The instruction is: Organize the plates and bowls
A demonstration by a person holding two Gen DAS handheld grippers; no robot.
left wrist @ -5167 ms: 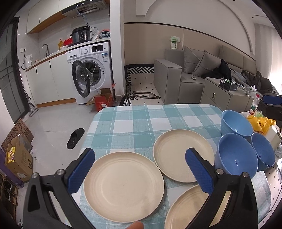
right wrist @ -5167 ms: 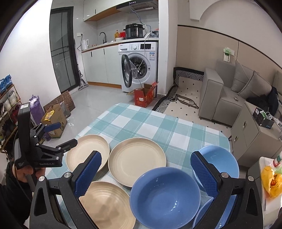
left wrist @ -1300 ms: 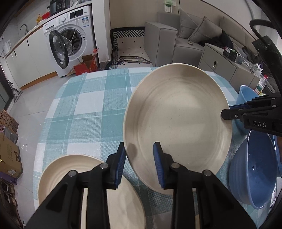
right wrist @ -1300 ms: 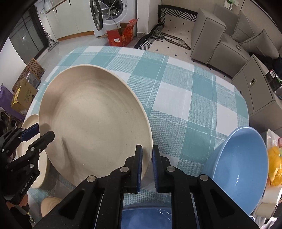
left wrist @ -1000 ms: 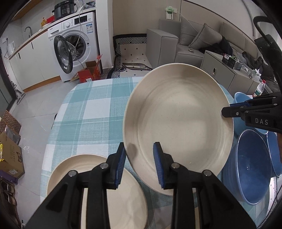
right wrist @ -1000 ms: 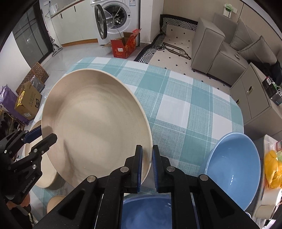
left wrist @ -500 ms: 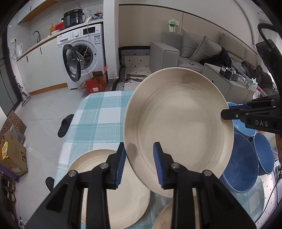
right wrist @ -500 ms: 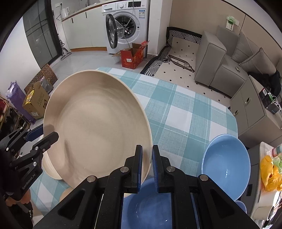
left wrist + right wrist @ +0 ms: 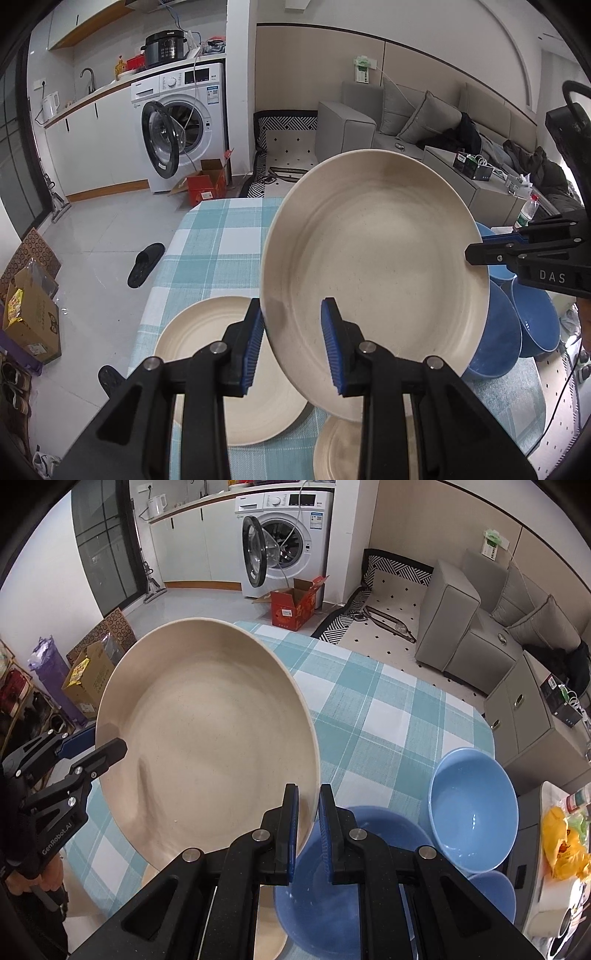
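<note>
Holding cream plate (image 9: 373, 266) aloft above worktop (image 9: 218, 240), tilted, both grippers sharing load. Left gripper (image 9: 291, 341) fingers narrow, pinching near rim; right gripper (image 9: 307, 823) fingers narrow, clamped on opposite rim, likely for balance. Second plate (image 9: 207, 354) lies flat on checked cloth below left, probable stacking target. Third plate (image 9: 332, 450) at near edge. Blue bowls (image 9: 474, 808) grouped right, apart from plates.
</note>
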